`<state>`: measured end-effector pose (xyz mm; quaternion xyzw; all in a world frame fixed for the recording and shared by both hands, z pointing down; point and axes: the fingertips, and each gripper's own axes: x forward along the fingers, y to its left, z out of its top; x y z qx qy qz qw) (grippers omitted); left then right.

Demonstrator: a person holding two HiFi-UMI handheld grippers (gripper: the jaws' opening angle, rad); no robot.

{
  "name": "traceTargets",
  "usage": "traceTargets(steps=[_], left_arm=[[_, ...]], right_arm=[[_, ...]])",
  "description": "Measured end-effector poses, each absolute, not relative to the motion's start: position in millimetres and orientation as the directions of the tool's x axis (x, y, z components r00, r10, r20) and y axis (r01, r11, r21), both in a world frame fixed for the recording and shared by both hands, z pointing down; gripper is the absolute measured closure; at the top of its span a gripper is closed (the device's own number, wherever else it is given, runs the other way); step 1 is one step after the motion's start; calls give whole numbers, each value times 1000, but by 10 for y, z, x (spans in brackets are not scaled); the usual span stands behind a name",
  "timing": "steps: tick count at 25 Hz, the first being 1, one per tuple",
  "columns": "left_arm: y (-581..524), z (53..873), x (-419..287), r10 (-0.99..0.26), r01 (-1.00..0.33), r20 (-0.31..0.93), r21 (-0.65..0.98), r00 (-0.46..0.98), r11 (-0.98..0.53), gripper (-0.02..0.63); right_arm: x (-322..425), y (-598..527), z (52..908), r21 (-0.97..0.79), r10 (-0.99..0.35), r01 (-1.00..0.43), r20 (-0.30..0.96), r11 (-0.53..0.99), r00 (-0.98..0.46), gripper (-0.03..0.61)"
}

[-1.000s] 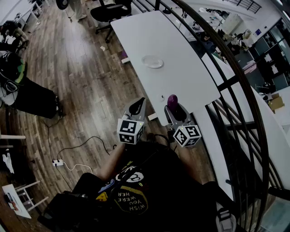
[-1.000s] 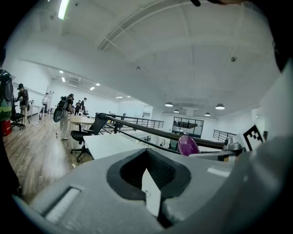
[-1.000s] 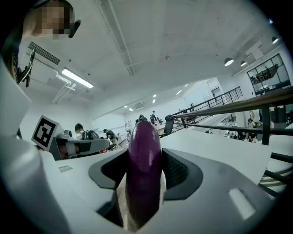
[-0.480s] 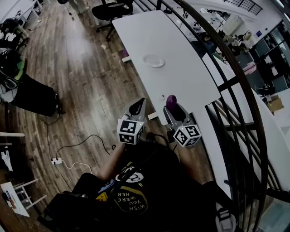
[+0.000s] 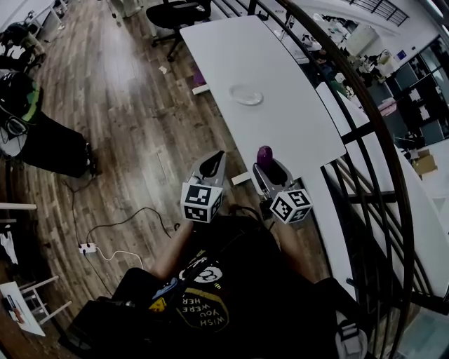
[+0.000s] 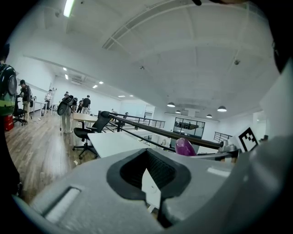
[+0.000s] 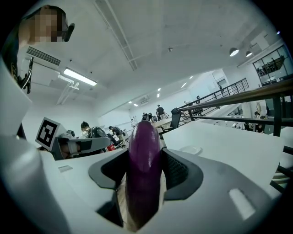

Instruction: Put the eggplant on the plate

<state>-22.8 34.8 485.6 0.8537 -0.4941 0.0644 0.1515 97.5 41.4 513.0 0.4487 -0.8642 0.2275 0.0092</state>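
Note:
A purple eggplant point(image 5: 264, 155) stands upright between the jaws of my right gripper point(image 5: 266, 165), which is shut on it just short of the near end of the long white table point(image 5: 280, 126). In the right gripper view the eggplant point(image 7: 144, 164) fills the gap between the pads. The small clear plate point(image 5: 246, 95) lies farther along the table, also visible as the plate point(image 7: 190, 149) ahead and to the right. My left gripper point(image 5: 212, 163) hovers over the wooden floor to the left of the table, shut and holding nothing. From the left gripper view the eggplant point(image 6: 185, 147) shows to the right.
A dark metal railing point(image 5: 365, 119) runs along the table's right side. An office chair point(image 5: 172, 14) stands at the table's far end. A black bag point(image 5: 49, 147) and a cable with a power strip point(image 5: 88, 249) lie on the floor at the left.
Both grippers and the eggplant have drifted a little forward toward the table's near end. The grip on the eggplant is unchanged.

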Motion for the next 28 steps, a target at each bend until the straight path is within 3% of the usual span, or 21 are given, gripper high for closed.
traceTargets(steps=[8,13,28], left_arm=[[251,5064,-377,-778,-834,300,223,552,-505,609],[-16,5054,-410,-783,-813,257,329,567,-480,609],[-1437,5409,10,-700,-793,383,187,603,-580,609]], right_arm=[[828,350,5146,-367,-781,-801,246,473,-574,347],[808,161,5192,-374,-779,-801,254,467,-573,347],[1043,-1257,5565,-374,-762,-797,279,475,-585,347]])
